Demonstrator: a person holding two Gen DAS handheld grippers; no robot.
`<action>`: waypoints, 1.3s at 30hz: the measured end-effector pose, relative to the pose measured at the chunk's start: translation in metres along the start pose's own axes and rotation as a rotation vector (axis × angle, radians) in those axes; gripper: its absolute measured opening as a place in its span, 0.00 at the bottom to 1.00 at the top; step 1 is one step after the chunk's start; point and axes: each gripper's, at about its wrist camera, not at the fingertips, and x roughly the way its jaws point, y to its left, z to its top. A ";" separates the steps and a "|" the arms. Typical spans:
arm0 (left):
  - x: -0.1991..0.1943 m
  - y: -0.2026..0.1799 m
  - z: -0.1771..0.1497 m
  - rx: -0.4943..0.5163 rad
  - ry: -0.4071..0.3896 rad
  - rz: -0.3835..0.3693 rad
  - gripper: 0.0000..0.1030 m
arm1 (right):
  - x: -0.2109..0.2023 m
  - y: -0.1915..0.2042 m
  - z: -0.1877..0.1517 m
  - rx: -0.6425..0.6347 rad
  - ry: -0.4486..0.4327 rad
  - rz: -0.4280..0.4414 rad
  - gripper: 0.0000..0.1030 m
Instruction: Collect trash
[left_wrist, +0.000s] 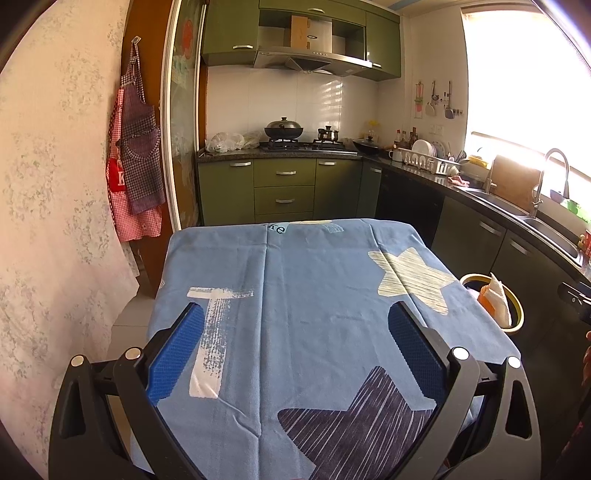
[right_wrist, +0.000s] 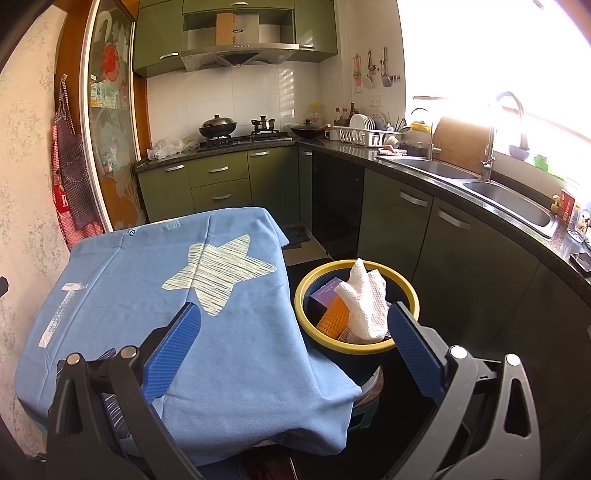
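- While the left gripper (left_wrist: 295, 325) hangs over the blue star-print tablecloth (left_wrist: 317, 280), its blue fingers are spread wide and hold nothing.
- From the left wrist view, the yellow-rimmed dark trash bin (left_wrist: 517, 314) peeks out past the cloth's right edge, mostly hidden, with a white crumpled paper towel (left_wrist: 498, 299) sticking up.
- From the right wrist view, the right gripper (right_wrist: 293, 325) is also spread wide and empty.
- Inside the bin sit the towel, an orange ridged piece (right_wrist: 332, 317) and a purple card (right_wrist: 325, 291), partly covered.
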 end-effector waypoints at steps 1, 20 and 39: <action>0.001 0.000 0.000 0.001 0.001 0.000 0.95 | 0.000 0.000 0.000 0.000 0.000 0.001 0.93; 0.005 -0.002 -0.003 0.004 0.011 -0.004 0.95 | 0.005 -0.001 -0.002 0.002 0.006 0.002 0.93; 0.009 -0.005 -0.006 0.009 0.018 -0.009 0.95 | 0.006 -0.001 -0.004 0.002 0.009 0.002 0.93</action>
